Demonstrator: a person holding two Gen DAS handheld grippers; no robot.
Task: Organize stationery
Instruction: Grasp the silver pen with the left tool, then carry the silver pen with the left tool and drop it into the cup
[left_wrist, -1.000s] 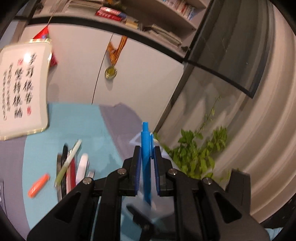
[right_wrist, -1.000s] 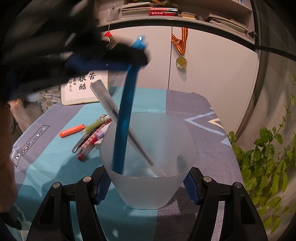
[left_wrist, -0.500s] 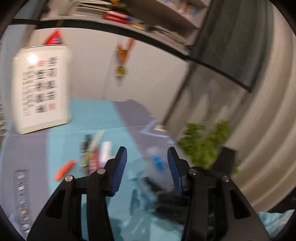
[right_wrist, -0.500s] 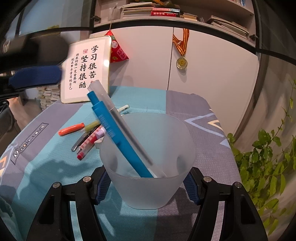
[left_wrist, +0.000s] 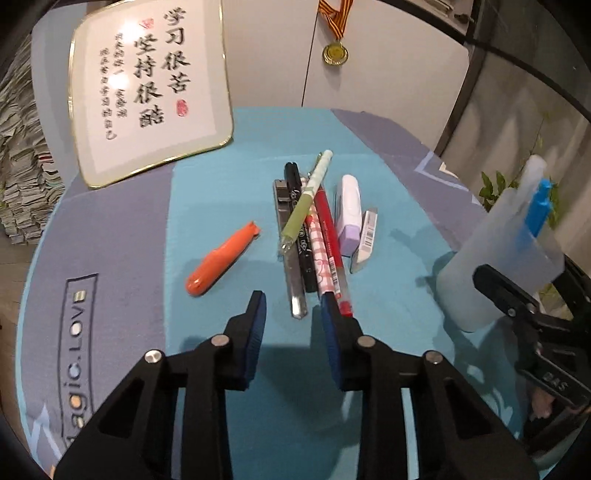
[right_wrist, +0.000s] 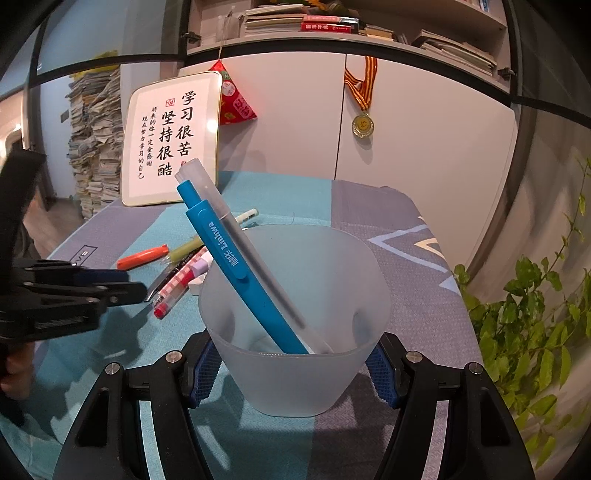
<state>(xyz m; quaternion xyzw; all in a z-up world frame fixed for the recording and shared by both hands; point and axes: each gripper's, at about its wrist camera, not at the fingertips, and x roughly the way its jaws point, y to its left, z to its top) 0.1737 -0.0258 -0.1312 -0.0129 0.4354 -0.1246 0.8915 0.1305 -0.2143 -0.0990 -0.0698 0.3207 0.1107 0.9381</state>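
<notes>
My right gripper is shut on a frosted plastic cup, which stands on the tablecloth. A blue pen and a clear tube-like pen lean inside it. In the left wrist view the cup is at the right. My left gripper hovers low over the near end of a pile of pens, its jaws closing with no pad pressing on anything. The tip of a silver pen lies between the fingertips. Beside it are a black pen, a green pen, a checked pen and a red pen.
An orange marker lies left of the pile; a white-and-purple eraser case and a small labelled stick lie right of it. A framed calligraphy board leans on the cabinet behind. A plant stands beyond the table's right edge.
My left gripper let go of the blue pen, which now leans in the cup. It then swung down and left to the pile of pens. The right gripper and cup stayed put.
</notes>
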